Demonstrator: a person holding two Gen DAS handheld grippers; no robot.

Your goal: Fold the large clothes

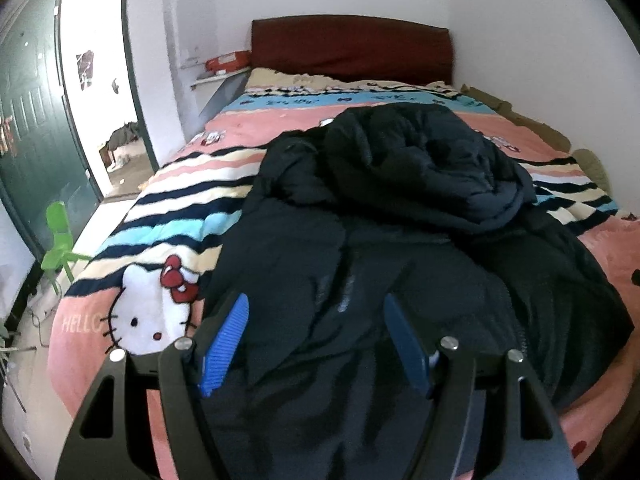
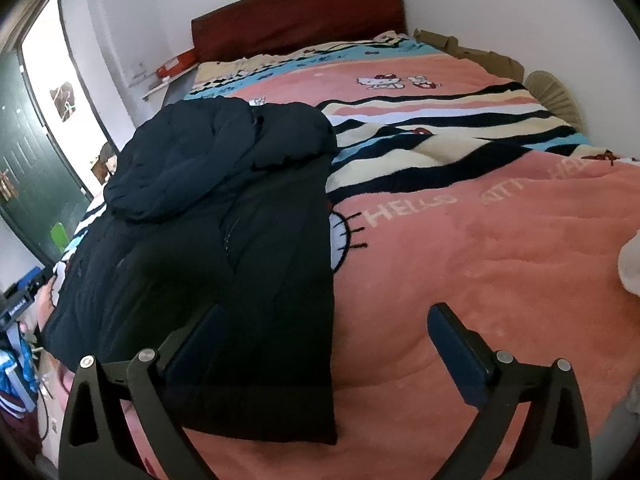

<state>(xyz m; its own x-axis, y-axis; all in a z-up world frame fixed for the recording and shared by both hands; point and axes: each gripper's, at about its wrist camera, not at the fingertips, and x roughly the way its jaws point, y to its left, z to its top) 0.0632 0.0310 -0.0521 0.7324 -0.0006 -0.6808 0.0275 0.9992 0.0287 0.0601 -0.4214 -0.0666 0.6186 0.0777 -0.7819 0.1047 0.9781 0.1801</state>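
Observation:
A large dark navy padded coat (image 1: 380, 220) lies on the bed, its hood end bunched toward the headboard. It also shows in the right wrist view (image 2: 224, 216), with a straight right edge and its hem near me. My left gripper (image 1: 316, 308) is open above the coat's near part, blue pads apart. My right gripper (image 2: 324, 316) is open, its left finger over the coat's hem, its right finger over bare blanket. Neither holds anything.
The bed carries a pink striped Hello Kitty blanket (image 2: 480, 240) and has a dark red headboard (image 1: 352, 48). A green door (image 1: 28, 120) and a green plastic chair (image 1: 60, 240) stand at the left. A white object (image 2: 630, 264) lies at the blanket's right edge.

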